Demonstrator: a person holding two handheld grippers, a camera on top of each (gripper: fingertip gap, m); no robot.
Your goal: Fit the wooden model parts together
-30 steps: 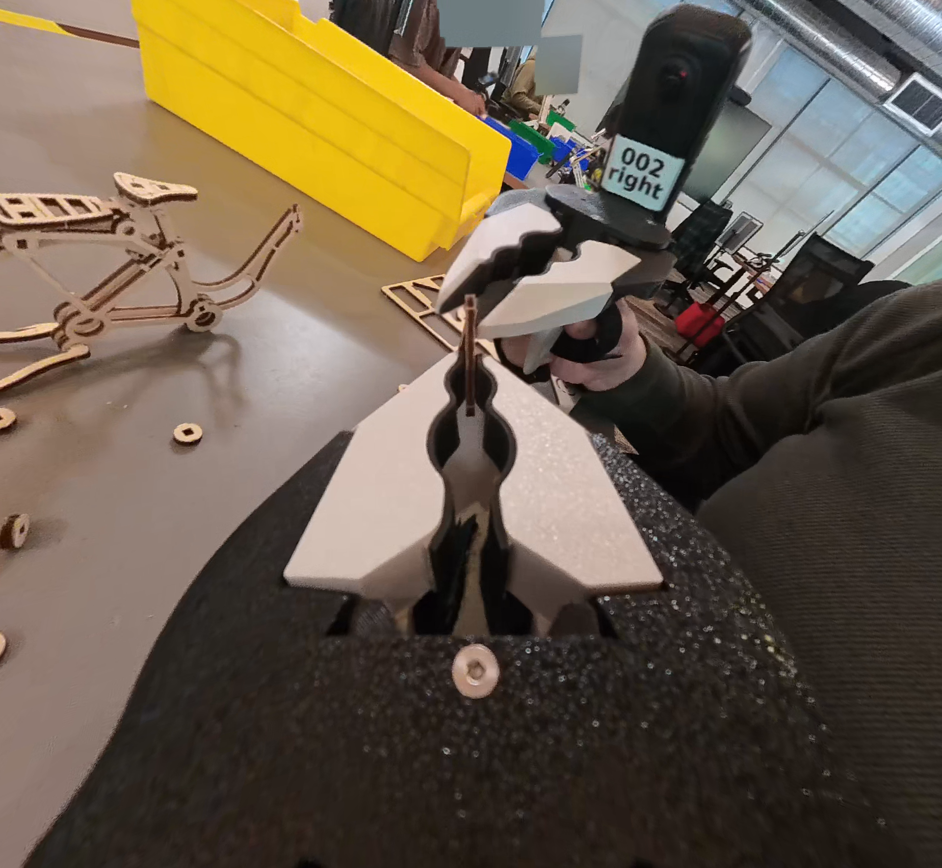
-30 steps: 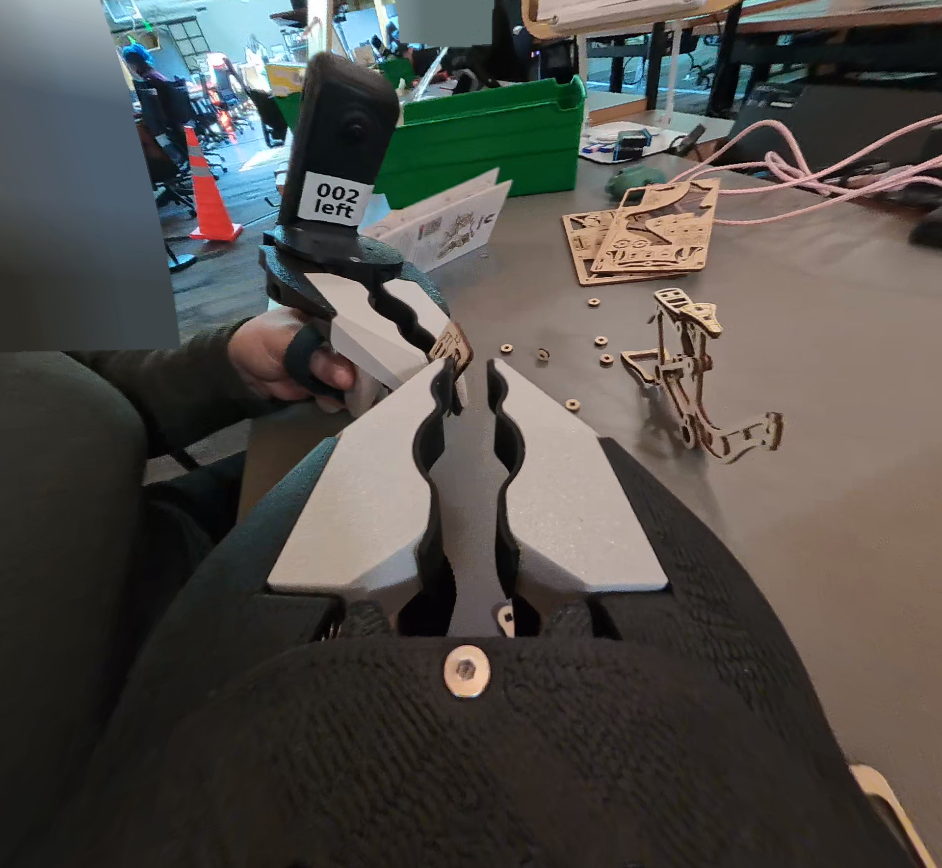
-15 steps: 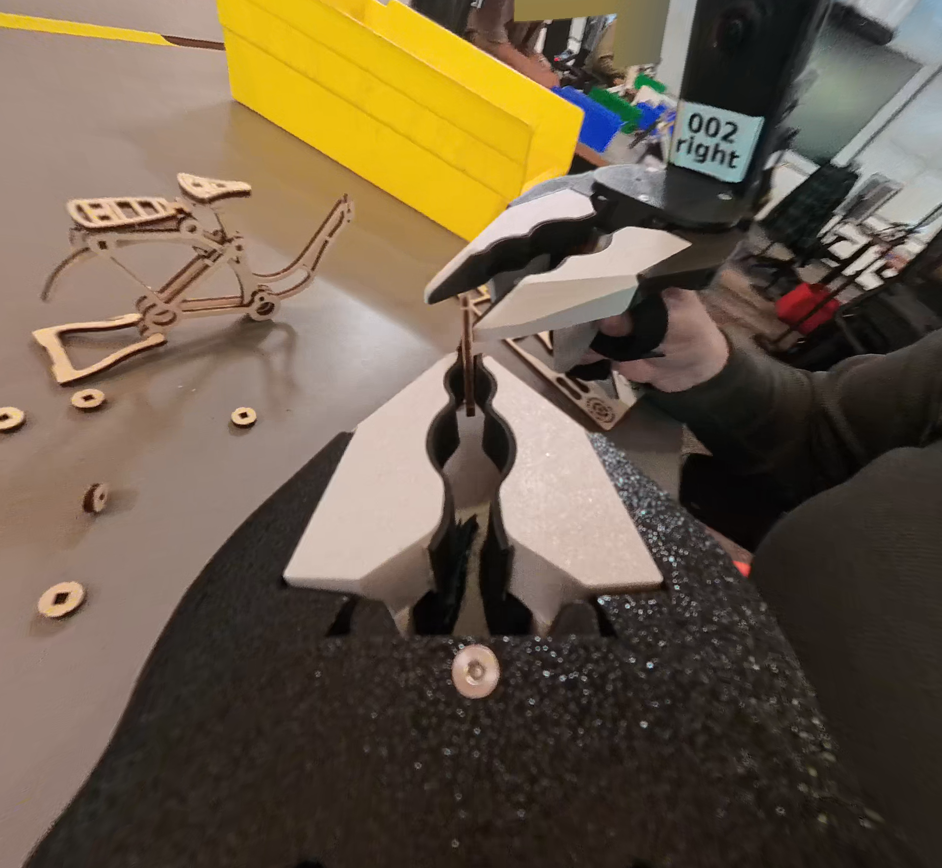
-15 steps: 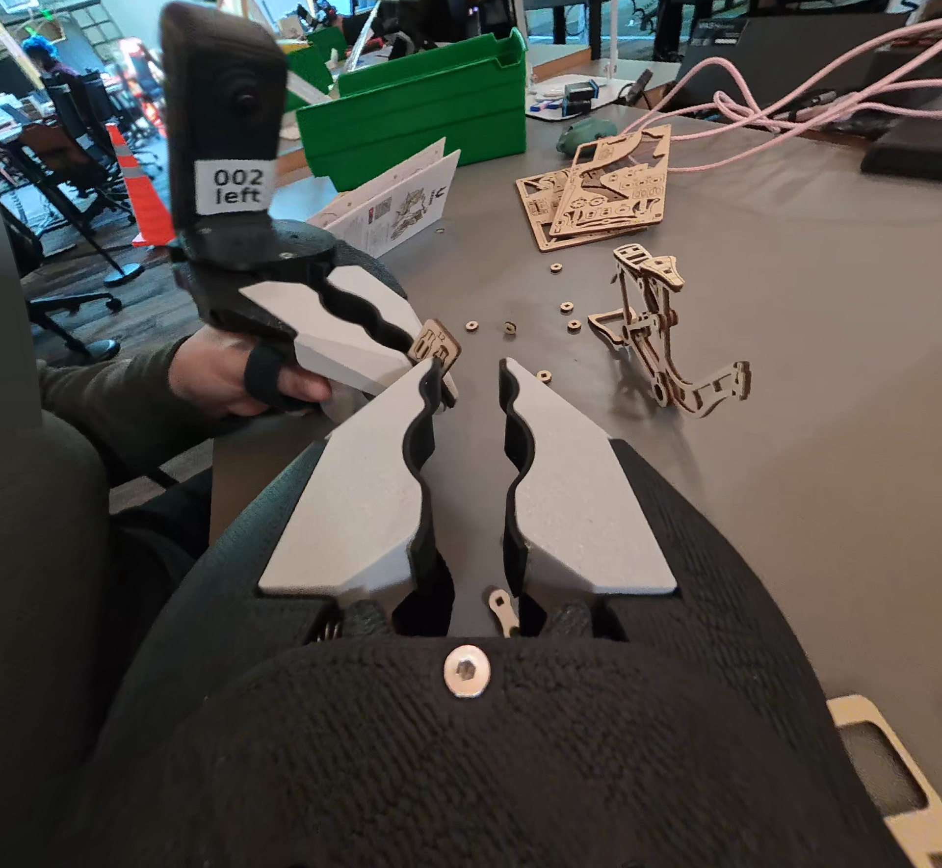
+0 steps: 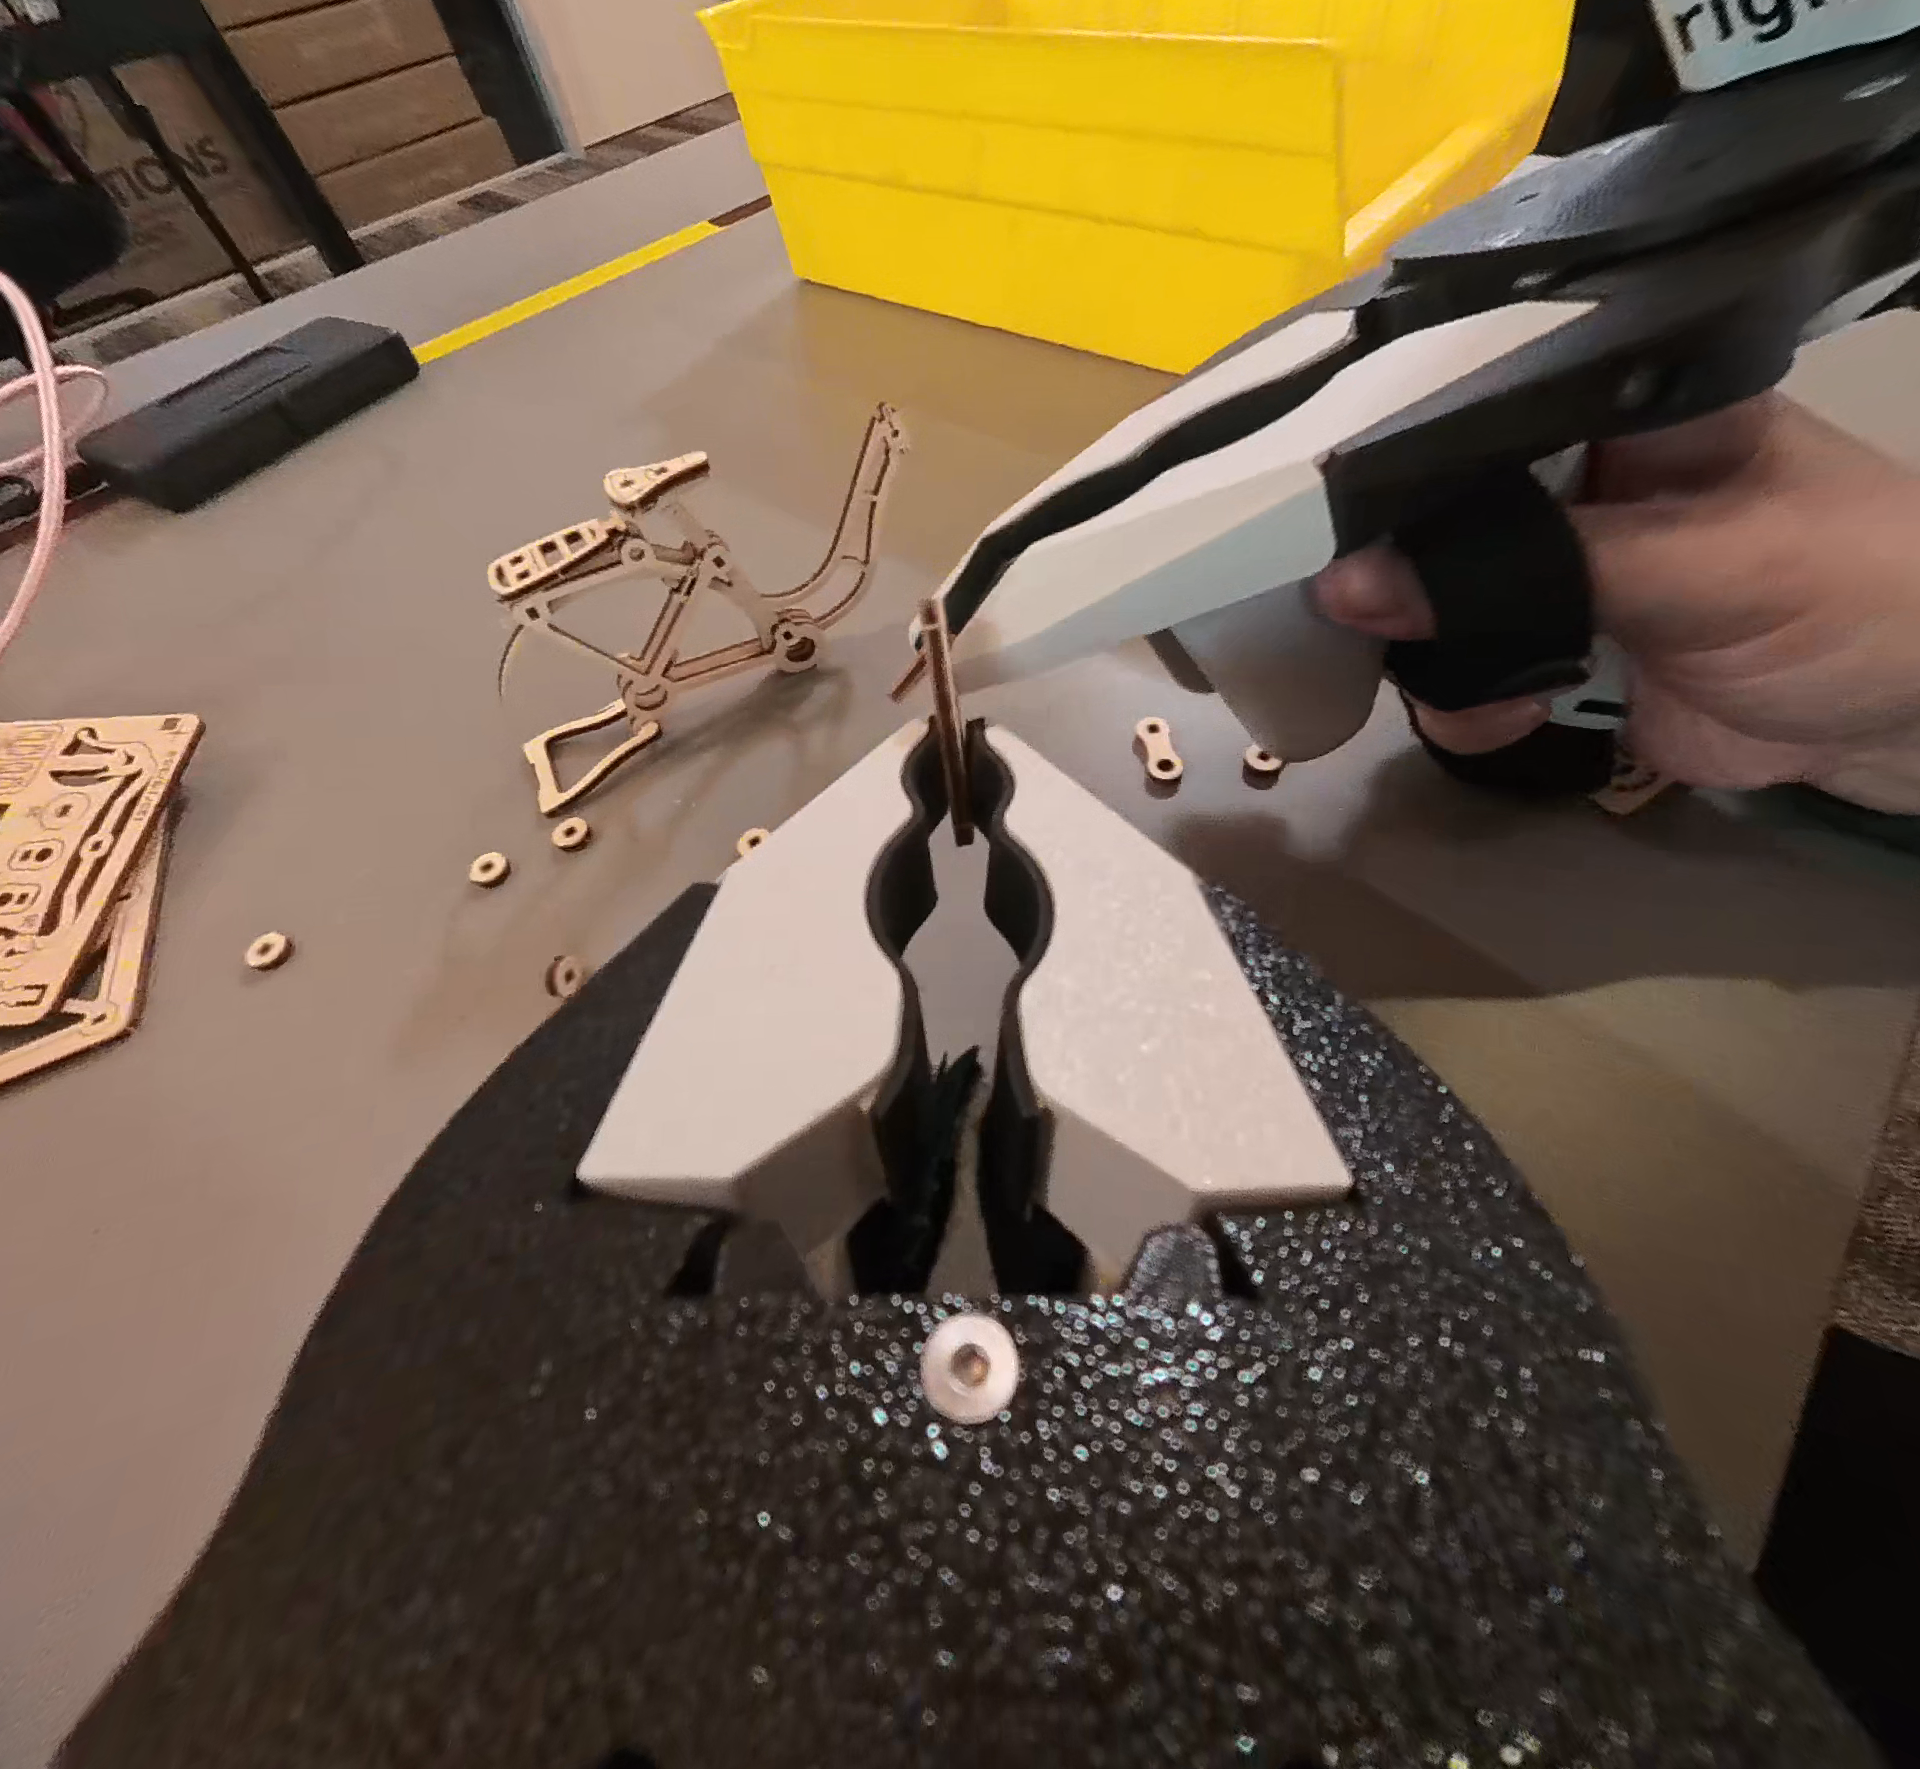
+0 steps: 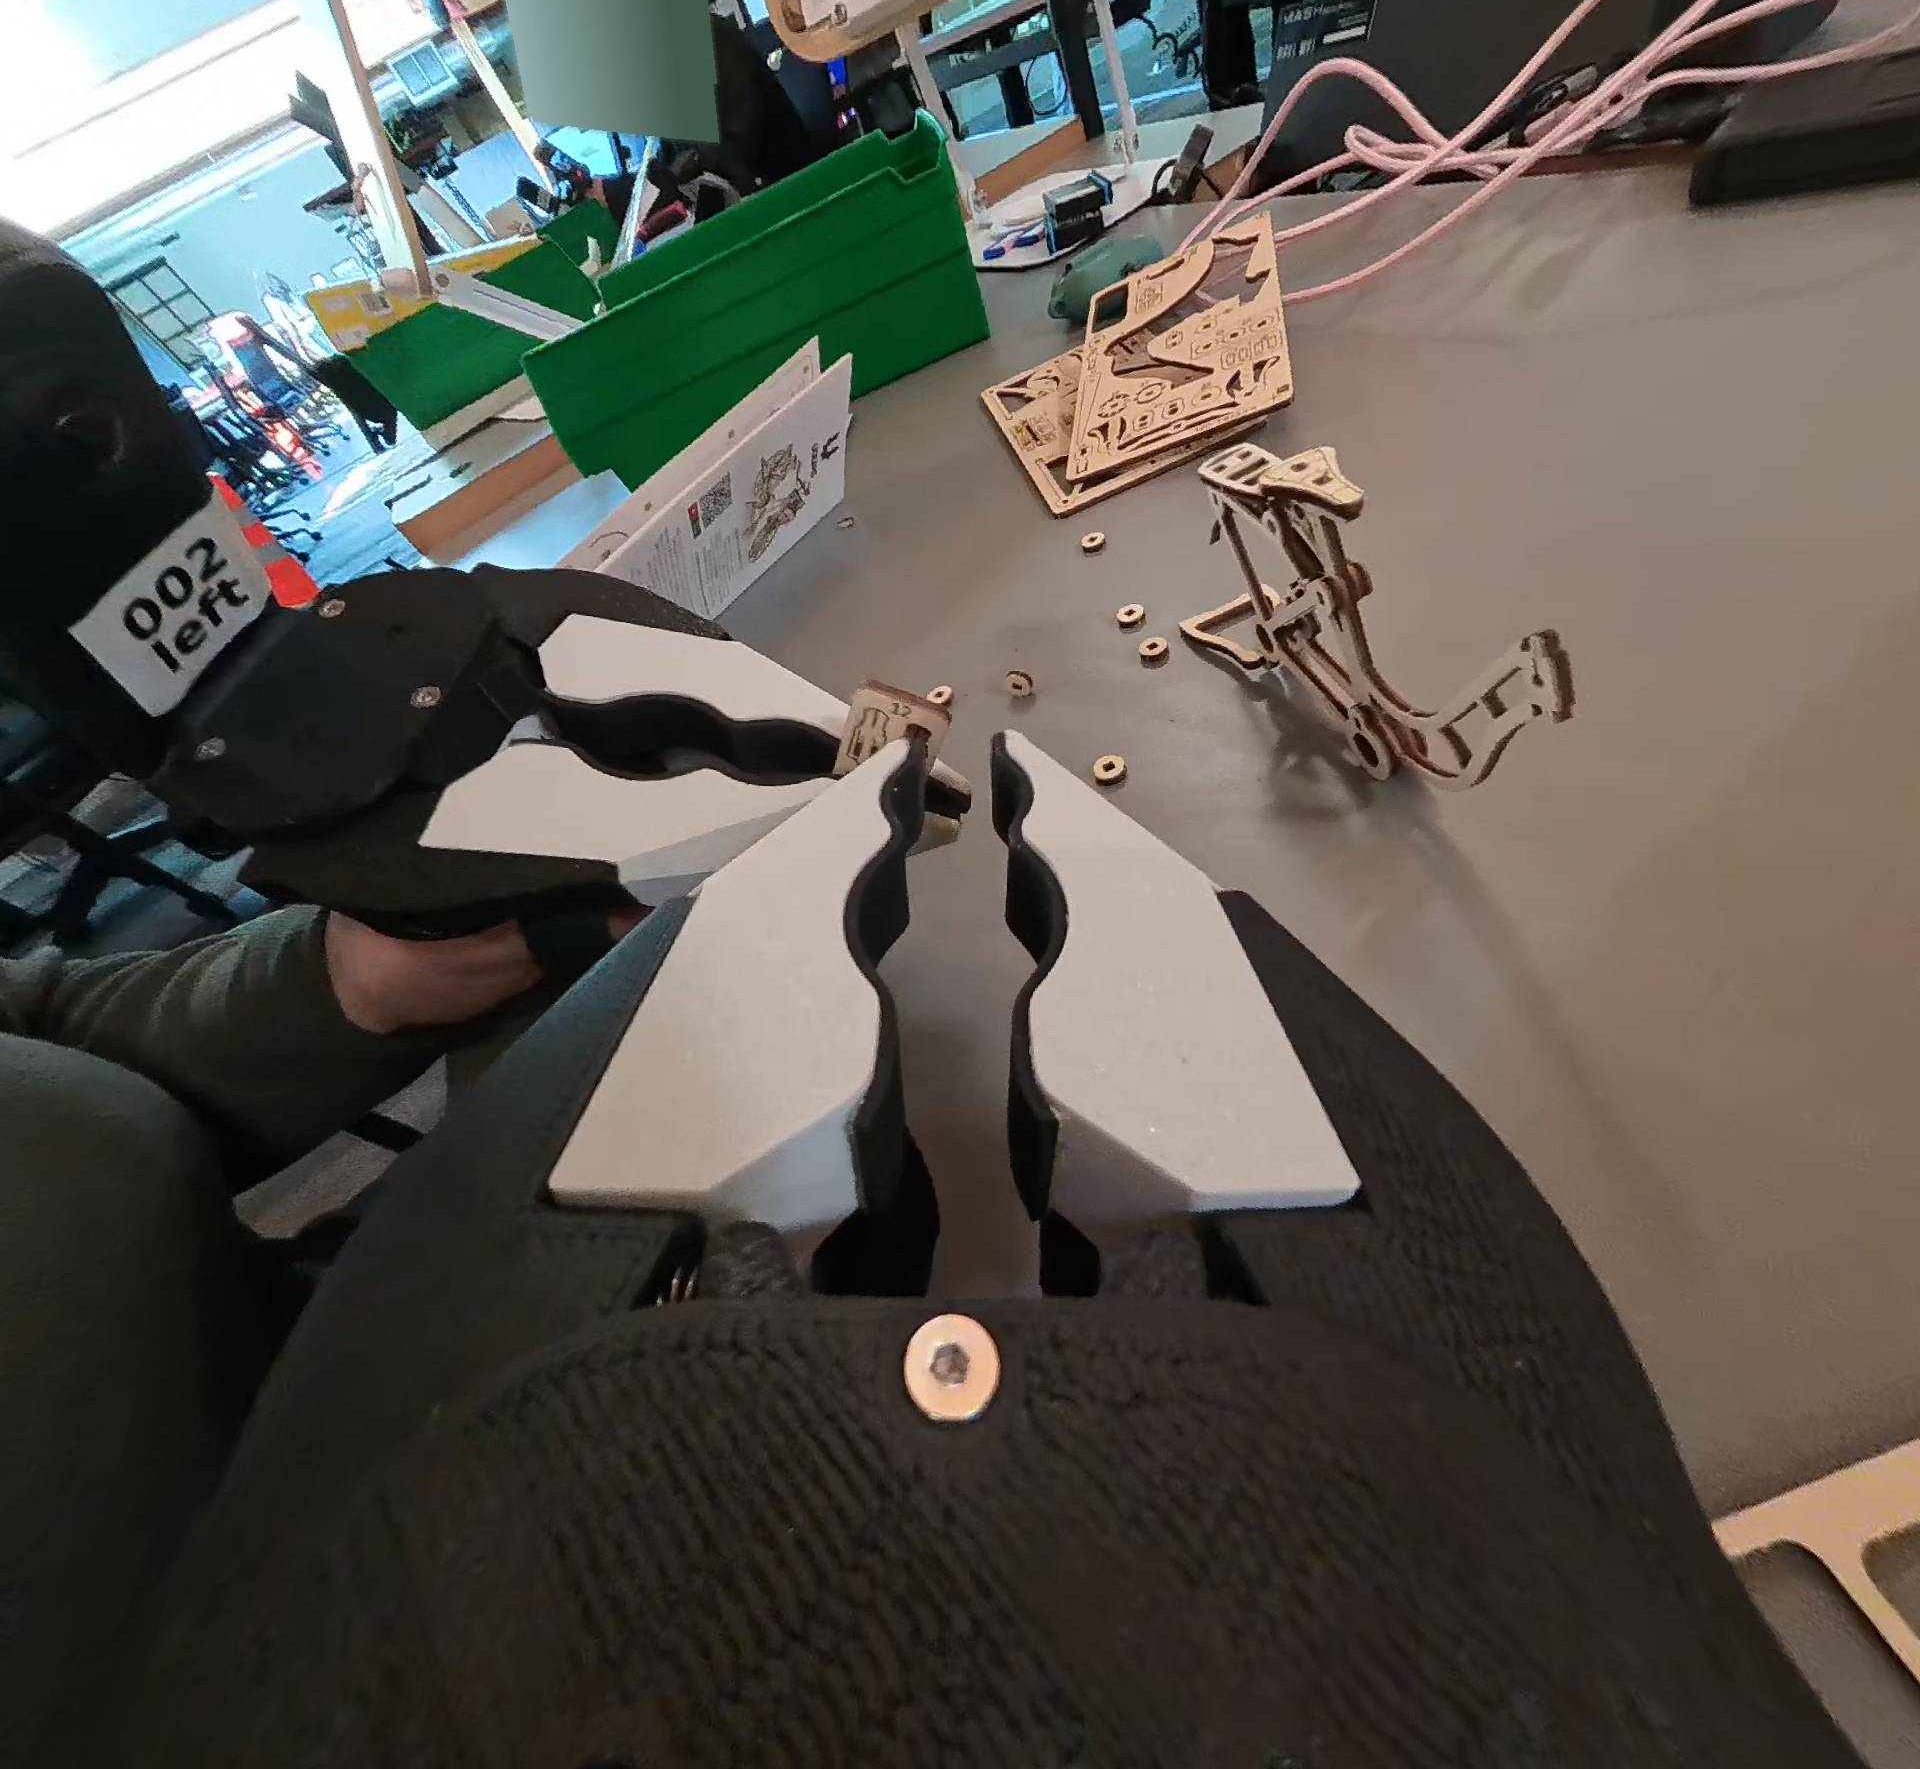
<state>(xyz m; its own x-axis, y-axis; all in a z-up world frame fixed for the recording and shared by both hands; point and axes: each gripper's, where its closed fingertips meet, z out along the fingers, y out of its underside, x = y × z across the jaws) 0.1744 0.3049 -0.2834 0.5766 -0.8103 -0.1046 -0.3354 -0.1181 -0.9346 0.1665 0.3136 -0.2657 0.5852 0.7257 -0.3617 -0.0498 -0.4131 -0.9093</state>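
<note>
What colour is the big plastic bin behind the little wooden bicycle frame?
Bright yellow: the large plastic bin shows best in the left wrist view, behind the small wooden bicycle frame.

A grey-brown table fills both views. In the left wrist view, a yellow bin stands at the upper centre, a half-built wooden bike frame at centre left, stacked laser-cut sheets at the left edge, and small wooden washers scattered before them. In the right wrist view, a green bin and an open instruction booklet sit at upper centre, with pink cables at upper right.
</note>
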